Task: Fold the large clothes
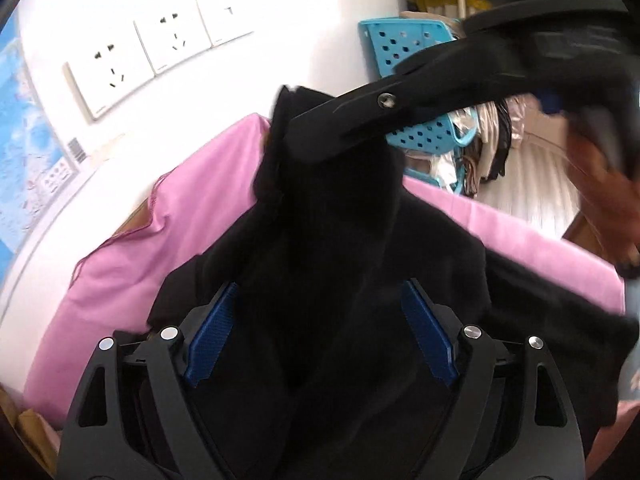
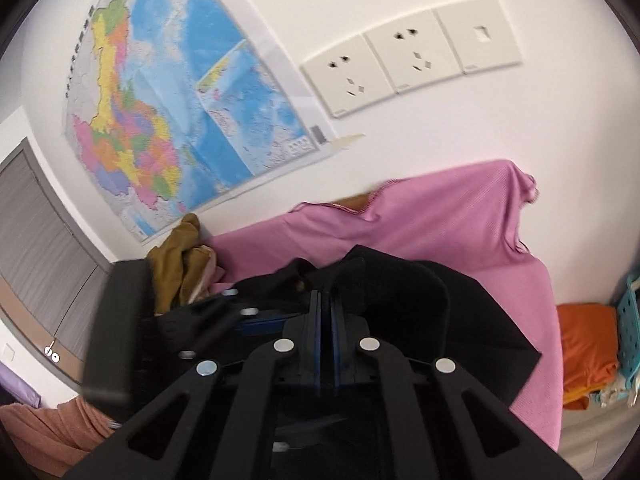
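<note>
A large black garment (image 1: pixel 320 240) lies on a pink cloth (image 1: pixel 192 216) that covers the table. My left gripper (image 1: pixel 320 328) is open, its blue pads spread wide on either side of a raised fold of the garment. My right gripper (image 1: pixel 320 136) reaches in from the upper right of the left wrist view and pinches the garment's top, lifting it. In the right wrist view my right gripper (image 2: pixel 325 300) is shut on the black garment (image 2: pixel 400 288), with the left gripper (image 2: pixel 208 316) blurred at its left.
A white wall with sockets (image 1: pixel 120 68) and a map (image 2: pixel 168 92) stands behind the table. A blue perforated basket (image 1: pixel 404 48) with clothes is at the right. Mustard clothes (image 2: pixel 180 264), an orange cloth (image 2: pixel 584 352) and a salmon cloth (image 2: pixel 60 428) lie around.
</note>
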Tool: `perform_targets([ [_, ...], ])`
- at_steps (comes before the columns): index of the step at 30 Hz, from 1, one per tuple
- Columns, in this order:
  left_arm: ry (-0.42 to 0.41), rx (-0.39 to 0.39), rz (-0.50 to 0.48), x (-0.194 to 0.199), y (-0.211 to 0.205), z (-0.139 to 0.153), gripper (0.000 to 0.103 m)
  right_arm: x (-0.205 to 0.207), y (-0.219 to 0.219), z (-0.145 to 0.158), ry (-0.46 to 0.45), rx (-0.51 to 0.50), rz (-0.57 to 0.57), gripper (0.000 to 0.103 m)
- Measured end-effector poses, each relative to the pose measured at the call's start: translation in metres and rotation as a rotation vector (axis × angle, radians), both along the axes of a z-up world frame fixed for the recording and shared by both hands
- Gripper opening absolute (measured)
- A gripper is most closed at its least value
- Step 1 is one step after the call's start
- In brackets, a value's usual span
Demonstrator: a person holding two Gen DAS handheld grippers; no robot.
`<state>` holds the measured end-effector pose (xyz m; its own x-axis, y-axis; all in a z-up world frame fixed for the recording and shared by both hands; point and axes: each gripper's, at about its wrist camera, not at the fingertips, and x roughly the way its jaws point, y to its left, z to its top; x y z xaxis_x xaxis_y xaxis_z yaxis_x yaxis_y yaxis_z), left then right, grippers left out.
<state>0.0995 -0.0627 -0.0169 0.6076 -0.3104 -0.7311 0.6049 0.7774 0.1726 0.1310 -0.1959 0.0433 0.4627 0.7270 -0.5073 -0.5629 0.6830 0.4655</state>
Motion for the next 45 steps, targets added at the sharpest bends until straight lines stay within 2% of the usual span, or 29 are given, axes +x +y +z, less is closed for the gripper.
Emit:
perform_targets([
  [1,0.005,-0.009,0.015,0.006,-0.001,0.000,0.040,0.001,0.003,0.002,-0.002,0.005,0.008,0.004],
  [2,0.025,-0.024,0.040,0.013,0.002,0.000,0.021,0.002,0.005,0.003,0.000,0.005,0.009,0.004],
  [3,0.064,-0.057,0.068,0.020,0.010,0.002,0.007,0.001,0.005,0.004,-0.001,0.005,0.008,0.004],
  [5,0.026,-0.121,0.110,0.015,0.028,0.013,0.006,0.000,0.000,0.002,0.009,0.040,0.004,0.008],
  [6,0.005,-0.154,0.137,0.011,0.044,0.023,0.006,-0.002,-0.003,0.002,0.008,0.057,0.006,0.014],
  [7,0.002,-0.194,0.158,0.008,0.056,0.030,0.006,-0.005,-0.006,0.002,-0.006,0.062,-0.001,0.028],
  [9,-0.015,-0.300,0.213,-0.002,0.096,0.052,0.006,-0.015,-0.011,0.002,-0.052,0.004,-0.044,0.044],
  [11,-0.068,-0.379,0.306,-0.018,0.141,0.077,0.006,-0.022,-0.008,-0.008,-0.057,-0.064,-0.021,0.046],
  [12,-0.093,-0.415,0.353,-0.027,0.165,0.090,0.006,-0.026,-0.004,-0.014,-0.050,-0.092,0.010,0.056],
  [13,-0.108,-0.438,0.381,-0.033,0.181,0.097,0.006,-0.032,0.008,-0.024,-0.050,-0.162,0.028,0.063],
  [17,-0.216,-0.499,0.508,-0.076,0.247,0.131,0.006,-0.055,0.062,-0.054,-0.088,-0.361,0.147,0.066],
  [19,-0.262,-0.534,0.548,-0.102,0.272,0.146,0.006,-0.062,0.095,-0.067,-0.122,-0.432,0.206,0.074],
  [22,-0.324,-0.543,0.609,-0.128,0.296,0.160,0.006,-0.063,0.134,-0.079,-0.154,-0.474,0.256,0.075],
  [27,-0.374,-0.548,0.697,-0.162,0.327,0.177,0.006,-0.066,0.184,-0.094,-0.166,-0.521,0.345,0.075],
  [31,-0.399,-0.550,0.761,-0.177,0.349,0.185,0.006,-0.063,0.203,-0.093,-0.187,-0.527,0.343,0.075],
  [33,-0.400,-0.549,0.777,-0.180,0.357,0.184,0.005,-0.058,0.207,-0.095,-0.149,-0.511,0.342,0.074],
  [35,-0.400,-0.550,0.786,-0.183,0.363,0.182,0.006,-0.053,0.212,-0.099,-0.124,-0.507,0.346,0.058],
  [37,-0.398,-0.555,0.799,-0.187,0.369,0.180,0.006,-0.049,0.220,-0.100,-0.097,-0.487,0.357,0.018],
  [38,-0.395,-0.558,0.802,-0.189,0.372,0.179,0.006,-0.050,0.222,-0.098,-0.099,-0.483,0.353,0.010],
  [42,-0.398,-0.559,0.811,-0.195,0.380,0.178,0.006,-0.057,0.234,-0.073,-0.170,-0.428,0.336,0.006],
  [45,-0.398,-0.560,0.813,-0.196,0.384,0.179,0.006,-0.068,0.250,-0.061,-0.221,-0.395,0.394,0.006],
])
